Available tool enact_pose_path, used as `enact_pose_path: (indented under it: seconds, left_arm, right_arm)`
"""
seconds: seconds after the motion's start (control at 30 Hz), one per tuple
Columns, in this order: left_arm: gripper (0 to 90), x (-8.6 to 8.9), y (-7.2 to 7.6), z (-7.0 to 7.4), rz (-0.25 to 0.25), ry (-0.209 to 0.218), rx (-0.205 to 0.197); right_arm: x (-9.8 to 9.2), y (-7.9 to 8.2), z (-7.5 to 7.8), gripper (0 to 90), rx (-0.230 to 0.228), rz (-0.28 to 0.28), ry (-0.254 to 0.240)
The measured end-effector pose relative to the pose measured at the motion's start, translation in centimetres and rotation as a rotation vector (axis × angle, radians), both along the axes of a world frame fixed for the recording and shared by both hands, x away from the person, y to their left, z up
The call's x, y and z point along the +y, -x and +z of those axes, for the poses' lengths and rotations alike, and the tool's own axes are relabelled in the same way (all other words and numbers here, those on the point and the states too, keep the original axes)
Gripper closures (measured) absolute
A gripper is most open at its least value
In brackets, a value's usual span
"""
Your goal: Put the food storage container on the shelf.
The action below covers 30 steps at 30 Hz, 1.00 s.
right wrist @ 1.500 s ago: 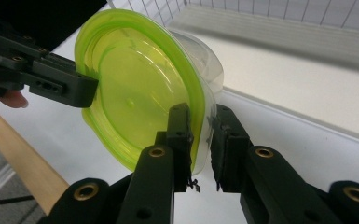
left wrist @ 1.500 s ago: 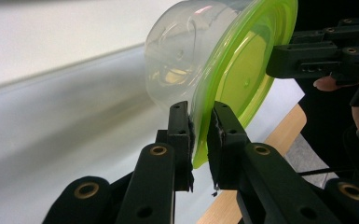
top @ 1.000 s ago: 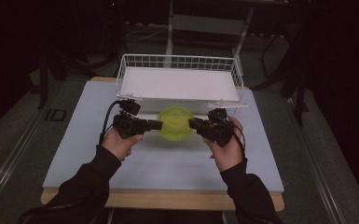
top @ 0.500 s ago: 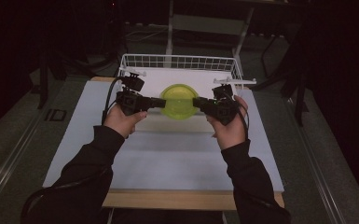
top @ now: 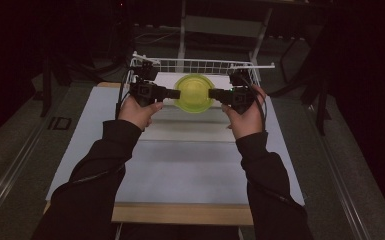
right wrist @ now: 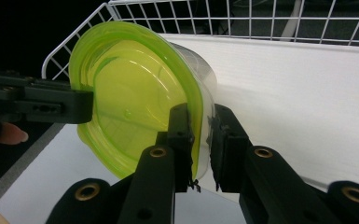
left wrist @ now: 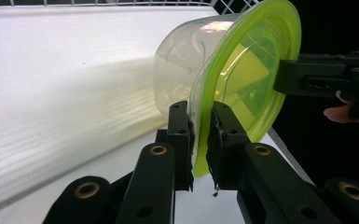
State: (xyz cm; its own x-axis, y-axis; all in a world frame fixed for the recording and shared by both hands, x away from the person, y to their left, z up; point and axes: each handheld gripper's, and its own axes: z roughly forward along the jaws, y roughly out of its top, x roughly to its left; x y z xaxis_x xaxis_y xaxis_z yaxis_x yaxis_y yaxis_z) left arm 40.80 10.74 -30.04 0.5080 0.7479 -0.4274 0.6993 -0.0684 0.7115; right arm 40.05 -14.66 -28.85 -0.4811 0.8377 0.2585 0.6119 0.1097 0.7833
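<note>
We hold our 2 forearms stretched toward 12 o'clock, hands level. Our left gripper [top: 176,93] points toward 3 o'clock, our right gripper [top: 213,94] toward 9 o'clock, facing each other, jaws of each clamped nearly together.

Rim and basket partly hiding

Black pads are covering the green lid [left wrist: 242,88] rim where they pinch; the wire basket [right wrist: 224,21] is running off the frame top, its floor blurring pale.
</note>
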Motion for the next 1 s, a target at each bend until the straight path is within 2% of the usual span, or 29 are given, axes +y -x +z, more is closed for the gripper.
enact_pose_path:
  seconds: [0.2, 0.23, 0.43, 0.6, 0.63, 0.67, 0.77, 0.93, 1.0]
  left_arm:
    - [80.4, 0.0, -0.9, -0.5, 0.016, 0.017, 0.022]
    - [80.4, 0.1, -1.1, -0.6, 0.013, 0.028, 0.036]
    - [79.7, -0.1, -1.7, -0.8, 0.025, 0.011, 0.046]
    - [73.6, -0.1, -2.2, -0.9, 0.035, 0.023, 0.048]
    - [73.6, -0.2, -2.4, -1.0, 0.032, 0.029, 0.045]
    - [70.4, -0.3, -2.4, -1.1, 0.031, 0.023, 0.042]
    - [69.1, -0.2, -2.6, -1.4, 0.038, 0.037, 0.039]
    - [60.7, -0.1, -3.3, -1.8, 0.074, 0.032, 0.026]
    - [55.4, -0.1, -3.4, -1.9, 0.081, 0.052, 0.015]
  right_arm:
    - [-0.1, -1.0, 0.0, 79.4, 0.045, -0.006, -0.009]
    - [-0.2, -1.3, 0.0, 79.5, 0.061, -0.003, -0.025]
    - [-0.2, -2.7, -0.4, 79.4, 0.128, -0.007, -0.031]
    - [-0.2, -3.2, -0.2, 79.5, 0.142, -0.005, -0.045]
    - [-0.3, -3.4, -0.2, 79.5, 0.151, 0.002, -0.060]
    - [-0.3, -3.6, -0.1, 79.5, 0.141, -0.007, -0.061]
    - [-0.2, -4.0, -0.1, 78.6, 0.145, -0.005, -0.053]
    - [0.0, -4.6, 0.1, 71.6, 0.129, -0.011, -0.062]
    - [-0.1, -4.8, 0.1, 68.9, 0.132, -0.022, -0.069]
